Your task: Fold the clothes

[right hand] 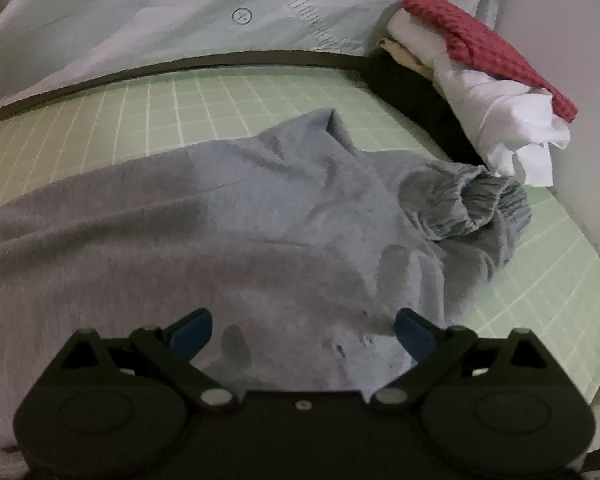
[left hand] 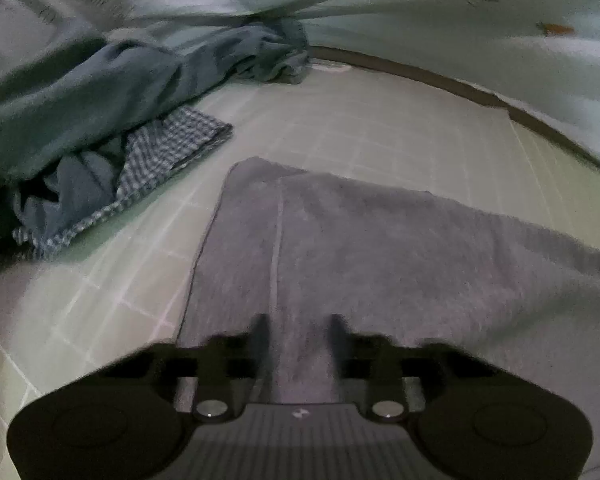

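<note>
Here, scene: a pale green cutting mat with a white grid covers the bench, with light bedding-like cloth rising behind its far edge.
Task garment: a grey soft sweatshirt-like garment lies spread across the mat's middle; its gathered elastic cuff points right.
Left tool: low over the same grey garment near its left edge, the dark fingers parted by a narrow gap with fabric running between them; I cannot tell whether they grip it.
Right tool: spread wide, blue-padded fingertips just above the garment's near rumpled part, nothing between them.
Left far pile: a crumpled dark teal cloth lies over a blue-and-white checked cloth.
Right far pile: a red knitted piece sits on a white folded cloth, against a pale wall.
Containers: none visible in either view.
</note>
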